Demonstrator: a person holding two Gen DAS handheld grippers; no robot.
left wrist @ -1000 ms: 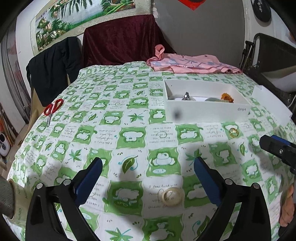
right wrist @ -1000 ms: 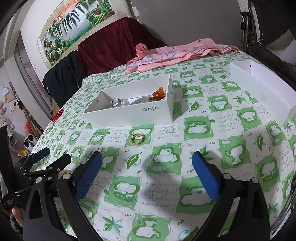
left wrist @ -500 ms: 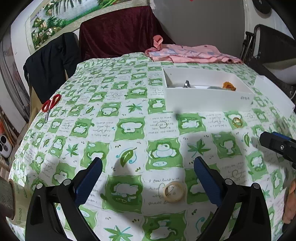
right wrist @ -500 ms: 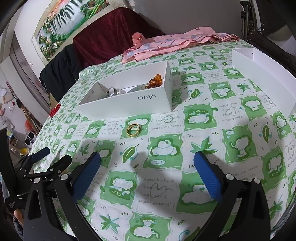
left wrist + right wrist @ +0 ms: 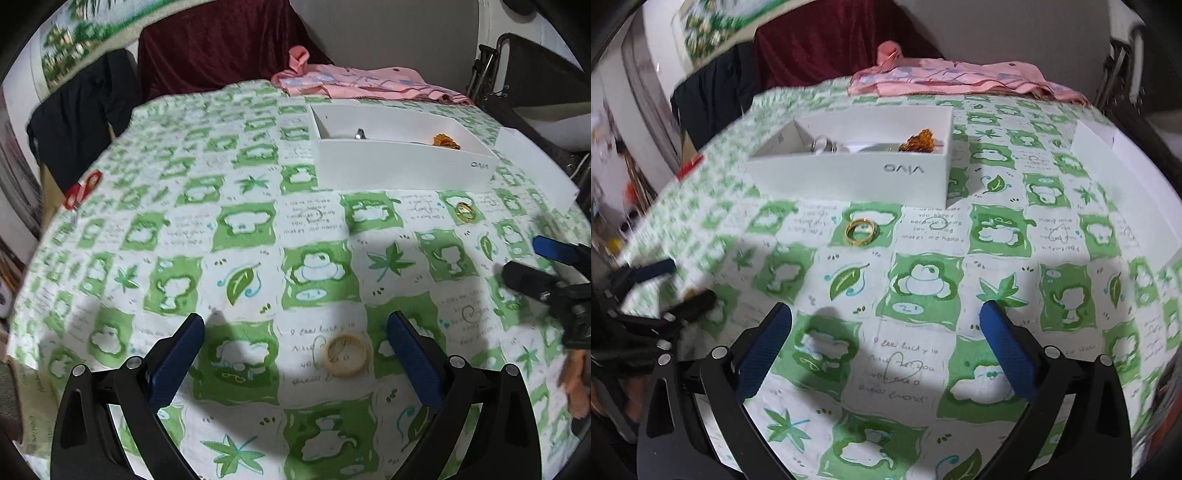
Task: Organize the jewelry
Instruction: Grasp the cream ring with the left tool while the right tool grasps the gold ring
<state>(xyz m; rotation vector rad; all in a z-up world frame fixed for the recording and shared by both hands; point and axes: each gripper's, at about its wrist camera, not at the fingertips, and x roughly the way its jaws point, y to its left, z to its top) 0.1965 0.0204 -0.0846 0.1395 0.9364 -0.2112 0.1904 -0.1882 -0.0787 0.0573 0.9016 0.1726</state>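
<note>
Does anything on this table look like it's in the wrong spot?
Yes: a gold ring and a cream ring lie loose on the tablecloth, while other jewelry already sits inside the white box.

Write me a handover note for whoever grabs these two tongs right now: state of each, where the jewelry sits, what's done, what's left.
Left tongs: open, empty, low over the green-and-white frog-print tablecloth, with the pale cream bangle ring lying on the cloth between the fingers.
Right tongs: open, empty, with the shiny gold ring lying ahead on the cloth, in front of the white cardboard box.
Done: a silver ring and an amber bead piece lie in the box.
Left: box the cream ring and the gold ring.
</note>
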